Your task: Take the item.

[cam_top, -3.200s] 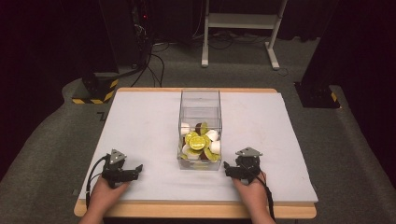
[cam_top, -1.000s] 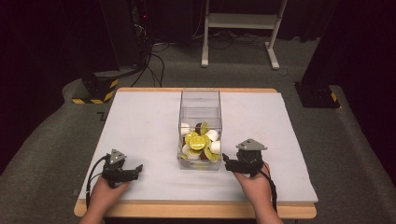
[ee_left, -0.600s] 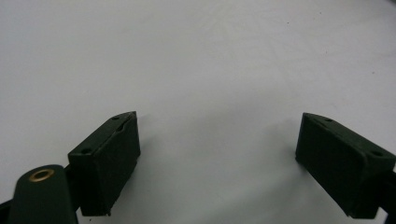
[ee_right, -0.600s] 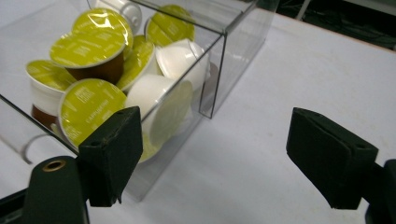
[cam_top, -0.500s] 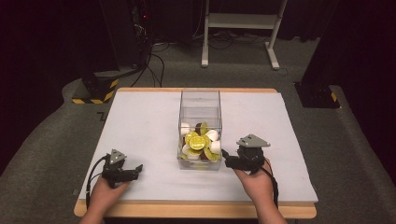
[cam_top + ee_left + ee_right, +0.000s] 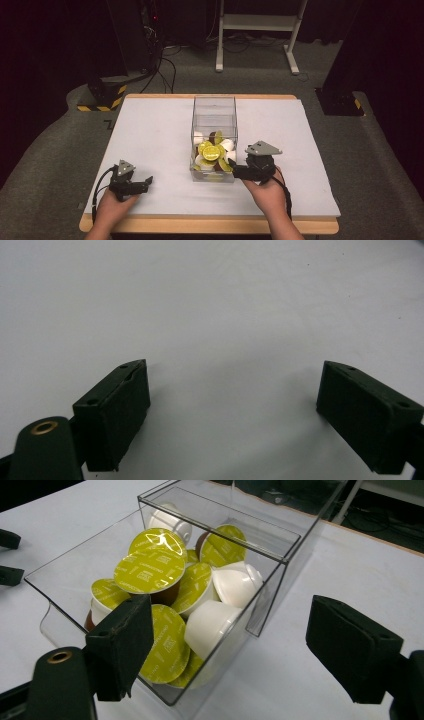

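Observation:
A clear plastic box [image 6: 214, 107] stands mid-table, its near half filled with several coffee capsules [image 6: 212, 151] with yellow-green lids and white or brown bodies. In the right gripper view the box [image 6: 280, 555] is close ahead, and the capsules [image 6: 150, 571] lie heaped inside. My right gripper [image 6: 236, 170] is lifted beside the box's near right corner, open, jaws empty [image 6: 227, 645]. The left gripper [image 6: 145, 181] rests on the table near the front left, open with nothing between its jaws [image 6: 232, 390].
White table cover [image 6: 150, 130] with a wooden edge [image 6: 210, 226] at the front. The far half of the box holds nothing. Dark floor, cables and a white stand [image 6: 255, 22] lie beyond the table.
My right gripper has risen off the table and moved up and left toward the box's near right corner. The left gripper has stayed put.

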The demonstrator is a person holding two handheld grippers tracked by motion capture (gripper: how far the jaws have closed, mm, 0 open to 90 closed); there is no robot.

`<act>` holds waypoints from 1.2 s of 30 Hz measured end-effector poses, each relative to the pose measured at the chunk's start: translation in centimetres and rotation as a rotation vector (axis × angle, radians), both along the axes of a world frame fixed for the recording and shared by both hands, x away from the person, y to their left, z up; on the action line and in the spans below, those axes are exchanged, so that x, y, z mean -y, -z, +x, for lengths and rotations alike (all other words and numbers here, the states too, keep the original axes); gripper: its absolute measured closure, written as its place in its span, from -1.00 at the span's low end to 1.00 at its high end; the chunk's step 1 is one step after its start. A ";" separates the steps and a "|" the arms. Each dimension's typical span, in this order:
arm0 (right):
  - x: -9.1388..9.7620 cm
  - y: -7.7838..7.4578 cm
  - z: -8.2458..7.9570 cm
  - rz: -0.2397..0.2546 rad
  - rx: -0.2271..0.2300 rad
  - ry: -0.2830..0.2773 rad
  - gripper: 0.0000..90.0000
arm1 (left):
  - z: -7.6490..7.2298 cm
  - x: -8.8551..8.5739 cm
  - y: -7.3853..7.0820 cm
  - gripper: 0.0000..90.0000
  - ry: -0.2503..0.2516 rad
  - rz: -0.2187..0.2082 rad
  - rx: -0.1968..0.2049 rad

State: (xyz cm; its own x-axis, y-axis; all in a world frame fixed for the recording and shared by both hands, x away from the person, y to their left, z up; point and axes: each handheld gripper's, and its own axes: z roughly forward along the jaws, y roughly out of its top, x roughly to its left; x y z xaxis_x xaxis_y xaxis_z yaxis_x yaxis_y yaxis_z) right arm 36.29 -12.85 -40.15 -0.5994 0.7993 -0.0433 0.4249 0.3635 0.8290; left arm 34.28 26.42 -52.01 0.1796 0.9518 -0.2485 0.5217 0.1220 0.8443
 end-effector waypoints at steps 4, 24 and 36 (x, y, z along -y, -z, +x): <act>-0.7 0.1 0.1 0.001 0.000 -0.012 -0.56 | 0.0 0.0 0.0 -0.69 0.001 0.001 0.000; -3.6 0.9 0.4 -0.016 -0.014 -0.074 -0.55 | 0.0 0.0 0.0 -0.69 0.001 0.001 -0.001; -4.9 1.3 1.0 -0.026 -0.037 -0.092 -0.54 | 0.0 0.0 0.0 -0.69 0.001 0.001 -0.001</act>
State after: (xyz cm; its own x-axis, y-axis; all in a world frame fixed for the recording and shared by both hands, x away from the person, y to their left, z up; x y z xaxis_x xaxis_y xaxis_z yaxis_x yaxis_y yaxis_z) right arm 37.29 -7.93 -41.50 -0.6715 0.7399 -0.0402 0.4188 0.4238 0.8032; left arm 34.28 26.43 -52.01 0.1801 0.9519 -0.2477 0.5224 0.1208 0.8441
